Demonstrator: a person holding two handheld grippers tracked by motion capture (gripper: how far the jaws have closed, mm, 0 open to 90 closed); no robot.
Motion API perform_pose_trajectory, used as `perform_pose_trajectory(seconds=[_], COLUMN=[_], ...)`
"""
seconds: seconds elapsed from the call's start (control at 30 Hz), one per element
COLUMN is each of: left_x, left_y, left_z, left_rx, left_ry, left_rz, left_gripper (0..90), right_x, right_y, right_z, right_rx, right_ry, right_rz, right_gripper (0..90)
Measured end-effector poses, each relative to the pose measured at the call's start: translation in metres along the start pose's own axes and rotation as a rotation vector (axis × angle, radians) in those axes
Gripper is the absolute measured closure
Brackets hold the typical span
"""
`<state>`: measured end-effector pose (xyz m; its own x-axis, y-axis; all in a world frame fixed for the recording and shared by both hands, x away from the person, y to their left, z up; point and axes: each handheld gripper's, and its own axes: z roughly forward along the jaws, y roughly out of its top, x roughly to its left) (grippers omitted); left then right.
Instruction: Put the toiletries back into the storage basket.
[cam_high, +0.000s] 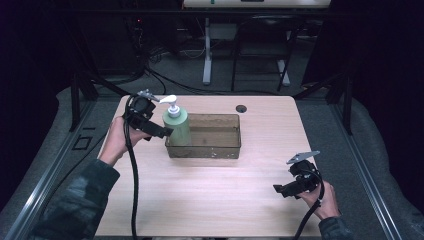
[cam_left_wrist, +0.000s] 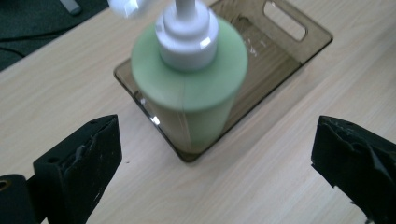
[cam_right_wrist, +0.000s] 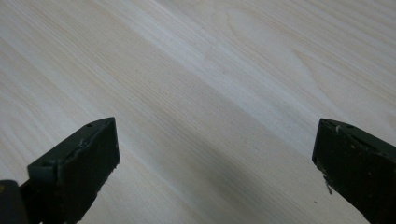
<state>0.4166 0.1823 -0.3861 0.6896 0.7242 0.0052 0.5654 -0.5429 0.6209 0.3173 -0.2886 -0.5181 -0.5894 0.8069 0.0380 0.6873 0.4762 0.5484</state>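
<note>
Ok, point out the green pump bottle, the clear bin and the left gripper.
green pump bottle (cam_high: 178, 127), high view, on its body.
clear bin (cam_high: 220, 150), high view, on its near wall.
left gripper (cam_left_wrist: 215, 154), left gripper view, midway between its open jaws.

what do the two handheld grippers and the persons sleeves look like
Both the left gripper and the right gripper are black, each with two blocky black jaws with scuffed edges. Each carries a grey three-cornered plate on top and trails a thick black cable toward the person. The sleeves are dark with a mottled grey-green pattern.
</note>
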Motion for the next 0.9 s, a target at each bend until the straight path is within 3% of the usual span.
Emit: perform_pose_trajectory(seconds=[0.1, 0.17, 0.37, 0.57, 0.9], left_x=[-0.001, 0.001, -0.004, 0.0, 0.007], left_y=[-0.011, -0.018, -0.047, -0.074, -0.095], left_z=[0.001, 0.001, 0.008, 0.02, 0.032], left_rx=[0.012, 0.004, 0.017, 0.008, 0.012], left_ry=[0.016, 0.002, 0.039, 0.016, 0.012], left_rz=[0.009, -0.009, -0.012, -0.07, -0.112], left_gripper=[0.1, 0.0, 0.0, 0.0, 0.0], right_x=[0.0, -0.001, -0.001, -0.002, -0.002], right_y=[0.0, 0.0, 0.0, 0.0, -0.001], right_z=[0.001, 0.001, 0.003, 0.0, 0.004], right_rx=[0.003, 0.005, 0.013, -0.001, 0.006], right_ry=[0.001, -0.003, -0.007, -0.011, -0.01], right_rz=[0.0, -0.004, -0.004, 0.0, 0.004], right_gripper=[0.0, 0.0, 0.0, 0.0, 0.0])
